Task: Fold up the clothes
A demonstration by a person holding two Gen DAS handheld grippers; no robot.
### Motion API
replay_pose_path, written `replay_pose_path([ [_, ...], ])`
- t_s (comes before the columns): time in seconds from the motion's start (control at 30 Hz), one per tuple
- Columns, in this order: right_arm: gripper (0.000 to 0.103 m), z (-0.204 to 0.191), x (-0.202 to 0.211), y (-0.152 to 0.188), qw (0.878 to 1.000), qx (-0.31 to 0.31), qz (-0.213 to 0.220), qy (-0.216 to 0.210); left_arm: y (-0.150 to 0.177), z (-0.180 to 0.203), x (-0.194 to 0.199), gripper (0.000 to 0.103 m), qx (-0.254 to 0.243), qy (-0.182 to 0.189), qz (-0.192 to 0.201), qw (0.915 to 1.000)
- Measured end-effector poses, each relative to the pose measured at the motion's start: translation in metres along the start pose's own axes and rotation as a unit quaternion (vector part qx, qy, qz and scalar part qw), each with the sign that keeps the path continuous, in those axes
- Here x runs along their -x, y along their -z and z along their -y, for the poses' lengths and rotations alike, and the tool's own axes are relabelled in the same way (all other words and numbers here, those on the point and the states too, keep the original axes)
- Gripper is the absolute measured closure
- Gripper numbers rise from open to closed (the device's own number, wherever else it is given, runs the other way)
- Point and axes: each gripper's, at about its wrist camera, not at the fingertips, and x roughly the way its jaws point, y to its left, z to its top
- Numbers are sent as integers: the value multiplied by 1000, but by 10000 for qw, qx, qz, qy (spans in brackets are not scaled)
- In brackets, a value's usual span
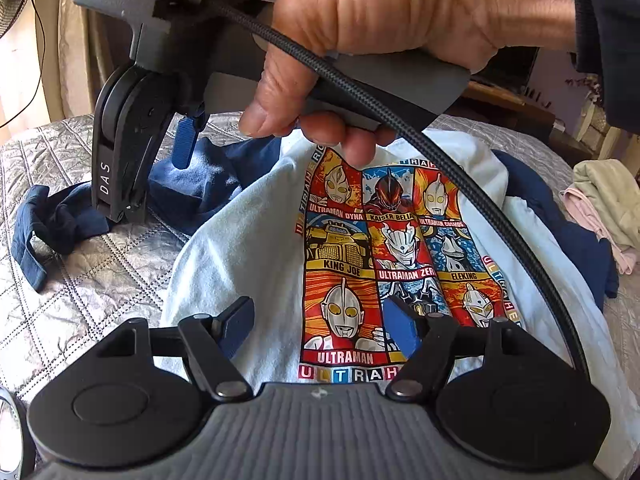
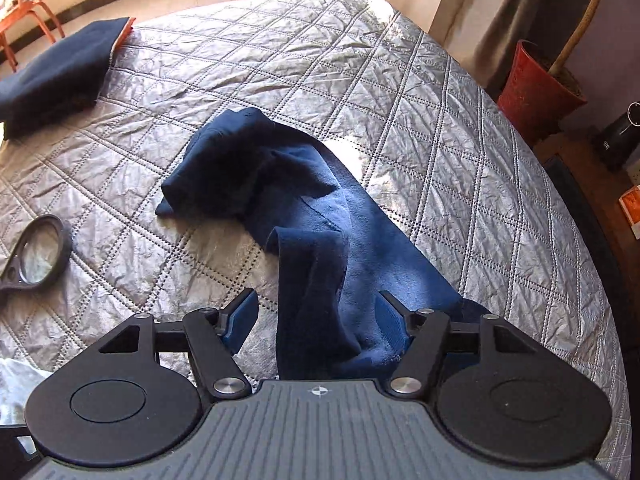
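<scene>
In the left wrist view, the person's hand (image 1: 400, 32) and the braided cable (image 1: 440, 152) cover the top of the light blue T-shirt (image 1: 248, 240), hiding its collar and the print's upper lettering. The shirt's hem disappears behind the left gripper (image 1: 320, 326) at 6 o'clock. A navy garment (image 1: 560, 232) lies mostly buried under the shirt at 3 o'clock. At 3 o'clock, a pale clothes pile (image 1: 608, 200) is cut by the edge.

In the right wrist view, the blue garment (image 2: 320, 220) runs under the right gripper (image 2: 316, 316) at 6 o'clock. The magnifying glass (image 2: 38, 254) loses its handle at 9 o'clock; the folded dark cloth (image 2: 60, 72) is clipped at 10 o'clock.
</scene>
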Motion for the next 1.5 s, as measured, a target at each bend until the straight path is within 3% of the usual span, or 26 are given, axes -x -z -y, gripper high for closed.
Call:
replay_pose_path([
  [0.07, 51, 3, -8, -3, 9998, -53, -32, 186, 2, 3, -2, 35, -49, 40, -52, 10000],
  [0.1, 67, 5, -10, -6, 9997, -144, 1, 221, 3, 5, -3, 35, -81, 42, -92, 9999],
  [0.13, 94, 6, -9, -8, 9994, -214, 44, 269, 4, 5, -6, 36, -118, 23, -147, 9998],
  [0.33, 97, -11, 30, -51, 9922, -305, 1143, 389, 8, -1, -9, 37, -192, -274, -289, 9990],
  [0.53, 98, -35, 65, -86, 9654, -601, 2518, 305, 10, -1, -13, 32, -191, -344, -347, 9986],
  [0.57, 97, -38, 65, -91, 9640, -574, 2576, 323, 11, -1, -13, 31, -192, -354, -351, 9986],
  [0.6, 88, -40, 63, -95, 9643, -539, 2578, 284, 11, 0, -14, 31, -194, -364, -355, 9985],
  [0.63, 67, -39, 59, -99, 9691, -507, 2414, 10, 12, 0, -14, 30, -196, -374, -359, 9985],
  [0.67, 52, -35, 52, -102, 9751, -486, 2143, -317, 13, 1, -14, 30, -221, -386, -358, 9984],
  [0.7, 40, -34, 50, -99, 9769, -457, 2071, -250, 14, 2, -14, 30, -275, -399, -353, 9982],
  [0.73, 42, -28, 54, -91, 9750, -543, 2153, -102, 14, 3, -12, 29, -310, -407, -349, 9981],
  [0.83, 37, 38, 76, -48, 9522, -1960, 2274, -560, 11, 1, -11, 29, -256, -365, -376, 9983],
  [0.9, 24, 85, 85, -4, 9463, -2547, 1979, -218, 8, 1, -10, 28, -231, -352, -381, 9984],
  [1.03, 25, 161, 85, 84, 9342, -3323, 1081, 719, 4, 3, -10, 28, -182, -382, -364, 9984],
  [1.13, 29, 182, 64, 138, 9302, -3515, 382, 981, 2, 2, -10, 29, -97, -366, -323, 9988],
  [1.27, 31, 175, 38, 176, 9273, -3681, 249, 625, 2, -2, -8, 30, 88, -313, -241, 9992],
  [1.3, 33, 173, 32, 179, 9273, -3680, 210, 660, 1, -2, -8, 30, 106, -319, -214, 9992],
  [1.37, 83, 169, 25, 180, 9308, -3574, 118, 759, 0, -2, -7, 31, 131, -332, -153, 9992],
  [1.4, 97, 167, 23, 179, 9336, -3491, 109, 802, -1, -2, -7, 31, 145, -341, -123, 9992],
  [1.43, 96, 166, 24, 178, 9344, -3443, 211, 888, -2, -2, -7, 31, 164, -353, -91, 9992],
  [1.5, 96, 175, 37, 175, 9208, -3614, 731, 1274, -3, -2, -6, 31, 206, -375, -29, 9991],
])
